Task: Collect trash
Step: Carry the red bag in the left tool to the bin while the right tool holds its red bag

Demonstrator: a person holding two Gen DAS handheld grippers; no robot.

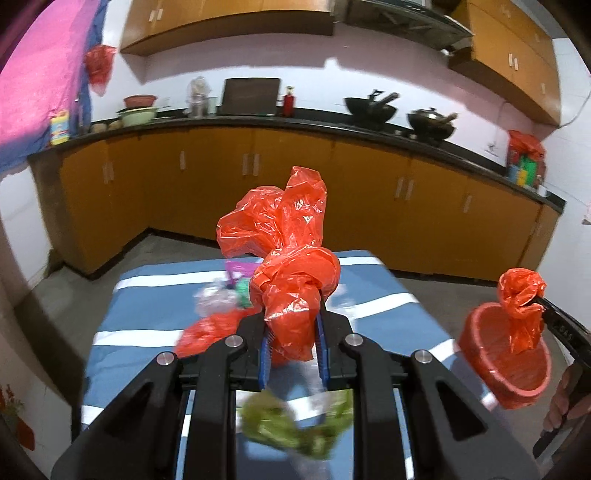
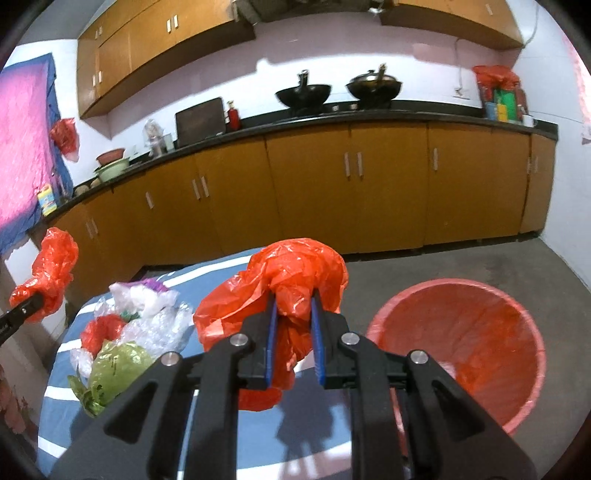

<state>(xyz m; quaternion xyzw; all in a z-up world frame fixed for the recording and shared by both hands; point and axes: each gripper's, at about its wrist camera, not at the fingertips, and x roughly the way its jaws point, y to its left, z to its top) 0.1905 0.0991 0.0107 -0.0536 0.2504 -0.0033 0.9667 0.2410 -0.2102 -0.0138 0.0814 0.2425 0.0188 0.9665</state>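
Long run of orange-brown base cabinets [image 2: 388, 184] under a black countertop [image 2: 406, 116], matching wall cabinets [image 1: 229, 22] above. On the counter: two black woks [image 2: 303, 94] side by side, a red bottle [image 2: 233, 114] just beside a dark board [image 2: 200, 118] leaning on the wall, stacked basins [image 1: 138, 109], a yellow bottle [image 1: 60, 127]. Pink cloth [image 1: 40, 74] hangs at left. Grey floor [image 2: 480, 258].

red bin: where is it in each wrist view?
Left wrist: red bin at the right edge, behind the right gripper, which pinches red plastic.
Right wrist: red bin at lower right, on the floor beside the striped table.
Shared landmark: the two black woks on the counter.
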